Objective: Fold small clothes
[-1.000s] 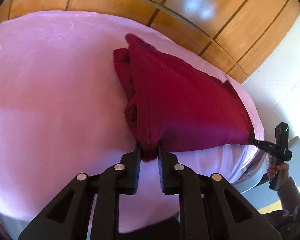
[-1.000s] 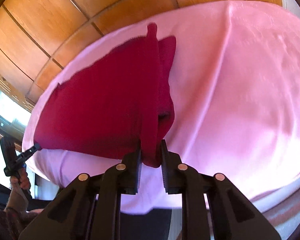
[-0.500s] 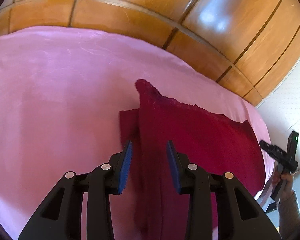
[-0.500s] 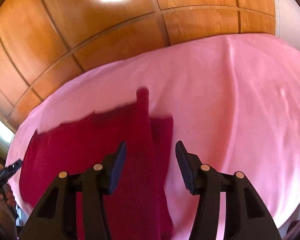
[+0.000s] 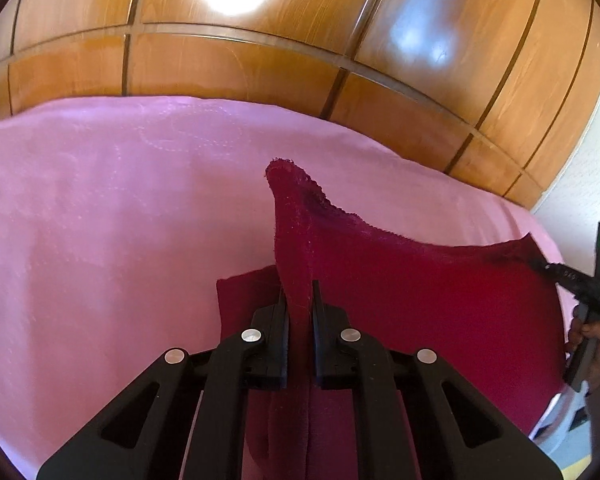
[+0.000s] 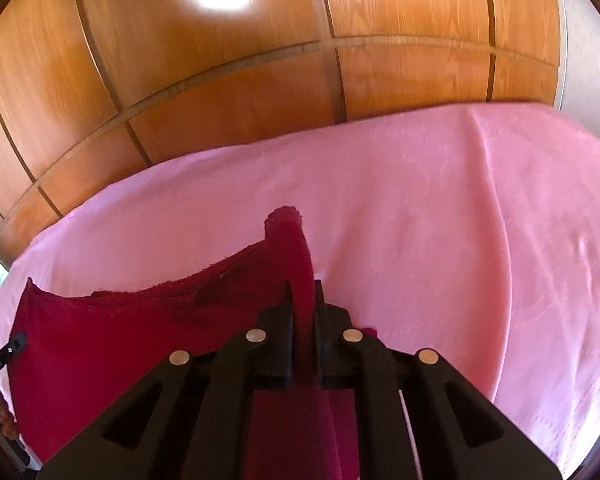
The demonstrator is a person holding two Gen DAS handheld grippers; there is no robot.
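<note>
A dark red cloth [image 5: 420,292] lies on the pink bedsheet [image 5: 120,220], its near layer lifted off the bed. My left gripper [image 5: 299,300] is shut on one raised corner of the cloth, which stands up past the fingertips. My right gripper [image 6: 302,300] is shut on the other corner of the red cloth [image 6: 140,340]. The cloth hangs stretched between the two grippers. The right gripper [image 5: 572,280] shows at the right edge of the left wrist view, and the left gripper [image 6: 4,354] at the left edge of the right wrist view. A lower layer of cloth [image 5: 244,300] lies flat beneath.
A wooden panelled wardrobe [image 5: 300,40] stands right behind the bed. A white wall [image 5: 588,184] is at the right. The pink sheet [image 6: 460,220] spreads wide to the right of the cloth.
Both grippers let go of the cloth, opened, moved along it, and have shut again on new corners, which are now lifted off the bed.
</note>
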